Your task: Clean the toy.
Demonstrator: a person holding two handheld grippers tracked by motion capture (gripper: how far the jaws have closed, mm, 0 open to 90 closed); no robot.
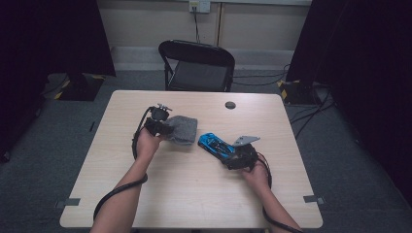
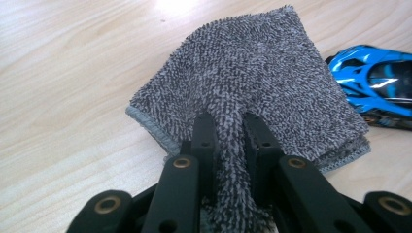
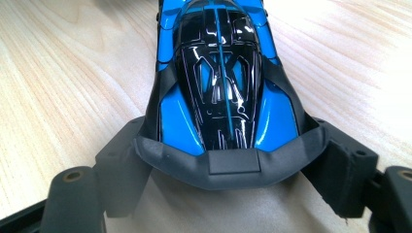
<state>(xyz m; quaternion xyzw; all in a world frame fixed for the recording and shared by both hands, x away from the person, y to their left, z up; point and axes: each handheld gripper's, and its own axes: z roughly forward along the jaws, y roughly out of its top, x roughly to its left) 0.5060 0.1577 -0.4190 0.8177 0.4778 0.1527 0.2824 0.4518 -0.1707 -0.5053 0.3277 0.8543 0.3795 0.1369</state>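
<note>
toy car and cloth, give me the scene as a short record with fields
surface: light wooden table
left gripper: shut on a fold of the grey cloth
cloth: folded, lying on the table, close beside the car's front
right gripper: jaws either side of the rear of the blue toy car, holding it
car: blue and black, wheels down on the table, nose pointing toward the cloth
other things: black folding chair behind the table, dark round spot near the far edge
</note>
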